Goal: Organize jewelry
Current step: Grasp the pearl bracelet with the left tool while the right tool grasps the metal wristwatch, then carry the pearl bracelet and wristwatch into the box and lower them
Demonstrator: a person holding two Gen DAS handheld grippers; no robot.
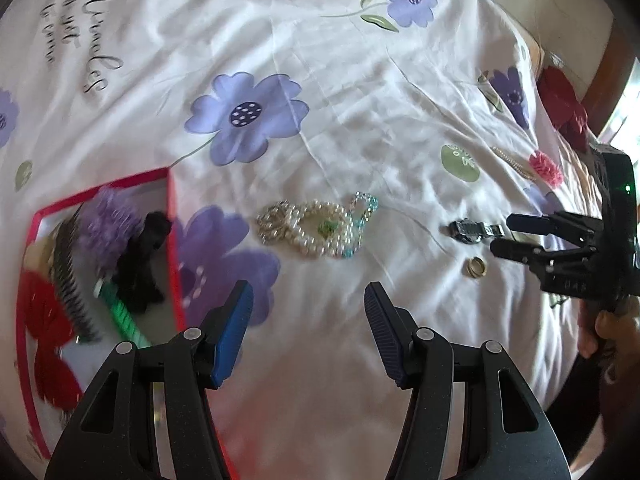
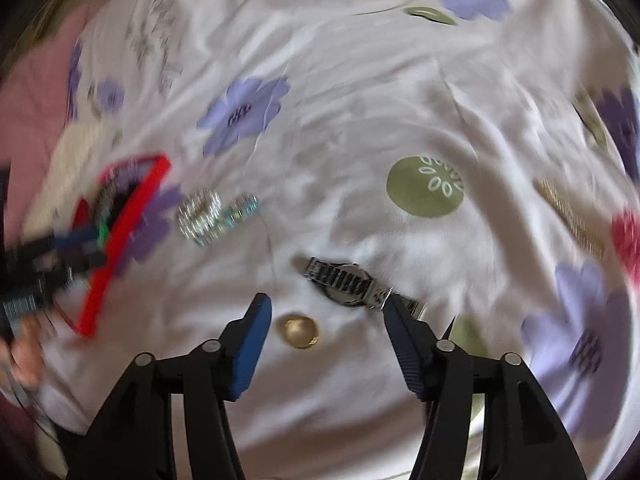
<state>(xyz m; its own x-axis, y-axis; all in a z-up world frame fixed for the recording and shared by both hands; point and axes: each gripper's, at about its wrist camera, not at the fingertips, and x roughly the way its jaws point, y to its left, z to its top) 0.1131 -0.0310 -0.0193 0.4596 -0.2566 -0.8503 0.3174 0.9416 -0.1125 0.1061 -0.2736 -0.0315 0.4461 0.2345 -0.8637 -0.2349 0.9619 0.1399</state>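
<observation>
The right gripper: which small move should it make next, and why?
Probably lower the right gripper and close on the watch. Its jaws stand open and empty, the watch lies on the sheet at the tip of one jaw, and the gold ring lies between them.

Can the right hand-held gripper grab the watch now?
Probably yes. The right hand-held gripper is open and empty, and the watch lies uncovered on the sheet at its fingertips.
</observation>
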